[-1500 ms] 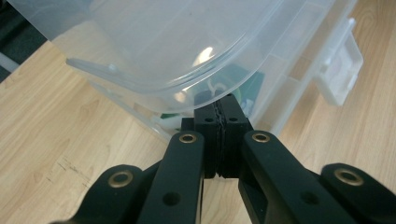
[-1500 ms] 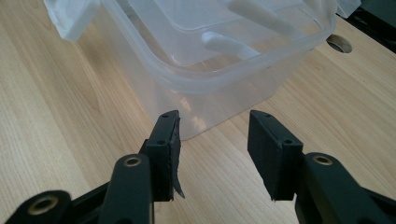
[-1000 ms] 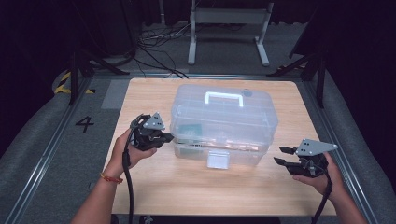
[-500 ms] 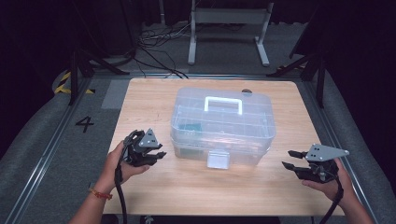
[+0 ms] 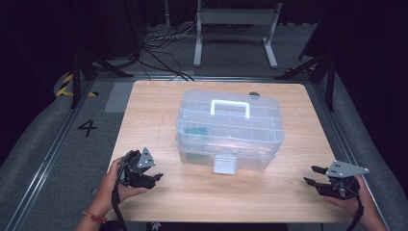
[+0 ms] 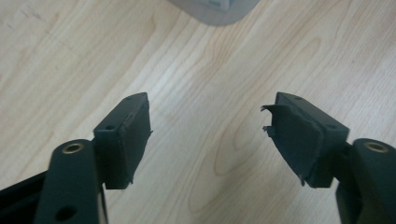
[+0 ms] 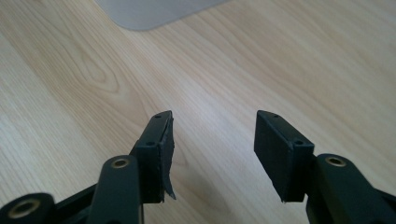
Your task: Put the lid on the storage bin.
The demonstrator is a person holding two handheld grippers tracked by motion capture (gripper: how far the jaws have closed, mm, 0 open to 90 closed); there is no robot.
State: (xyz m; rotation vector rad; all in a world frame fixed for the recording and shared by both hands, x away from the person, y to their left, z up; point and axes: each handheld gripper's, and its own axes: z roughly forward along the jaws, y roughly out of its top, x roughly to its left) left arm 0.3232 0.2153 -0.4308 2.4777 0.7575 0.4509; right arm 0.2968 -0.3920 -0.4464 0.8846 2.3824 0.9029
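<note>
Clear plastic storage box (image 5: 230, 131), lid shut, white handle up, at the centre of the wooden table (image 5: 288, 202).
Left gripper (image 5: 155, 176) at 8 o'clock of the box, jaws just opened wide, nothing between; right gripper (image 5: 312, 175) at 4 o'clock, jaws just opened further, also bare. Both near the table's front edge, apart from the box.

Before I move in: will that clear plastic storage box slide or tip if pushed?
The clear storage box probably slides: it sits low, wide and flat on the smooth wooden table. It looks nearly empty, so likely light. Its walls seem thin, so they may flex.
</note>
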